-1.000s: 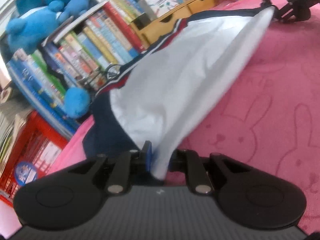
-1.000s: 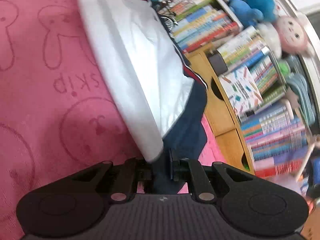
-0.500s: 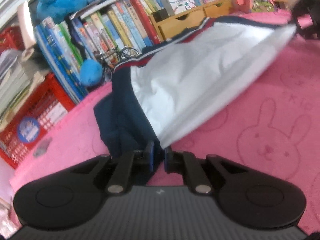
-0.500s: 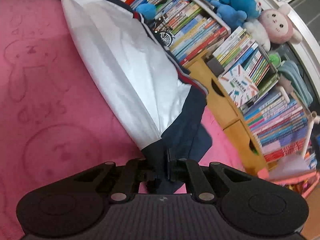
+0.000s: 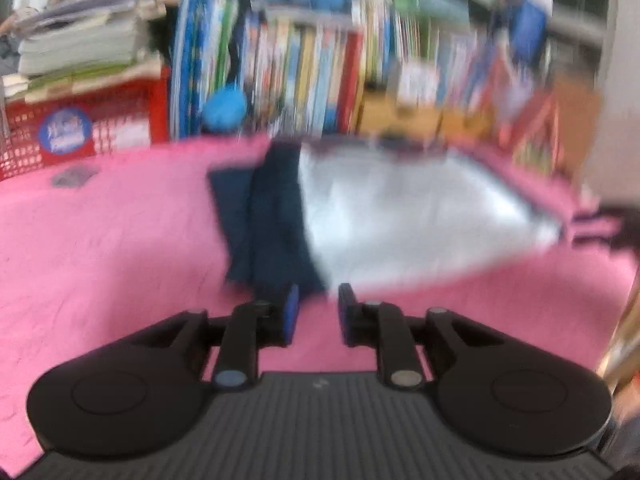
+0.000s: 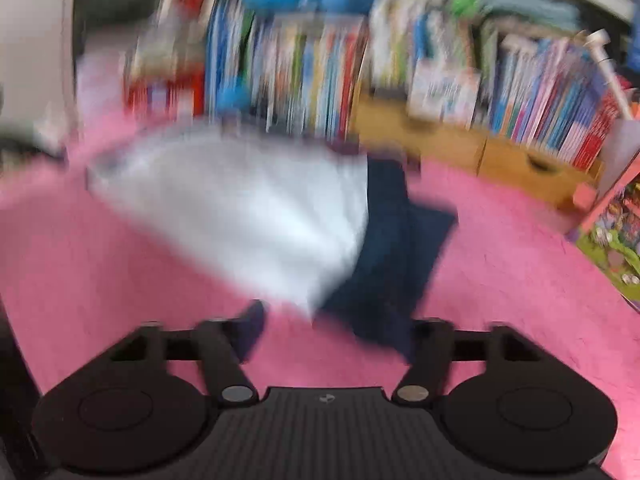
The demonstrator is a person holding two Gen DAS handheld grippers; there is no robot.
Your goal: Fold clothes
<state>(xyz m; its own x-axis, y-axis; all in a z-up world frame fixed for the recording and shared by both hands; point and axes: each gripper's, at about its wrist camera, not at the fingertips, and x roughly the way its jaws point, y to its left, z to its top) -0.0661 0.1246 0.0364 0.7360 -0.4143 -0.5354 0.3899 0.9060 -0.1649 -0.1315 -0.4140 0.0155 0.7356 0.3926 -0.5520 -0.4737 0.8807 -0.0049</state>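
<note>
Pink blanket [image 5: 120,240]; both grippers spread

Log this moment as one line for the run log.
left gripper open, empty | right gripper open, empty | white and navy garment flat on pink blanket | frames blurred

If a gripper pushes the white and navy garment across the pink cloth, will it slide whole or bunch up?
Probably bunch: the garment looks thin and limp, lying flat on the pink cloth. That cloth looks textured, so likely drags. Both views are blurred, so this is tentative.
</note>
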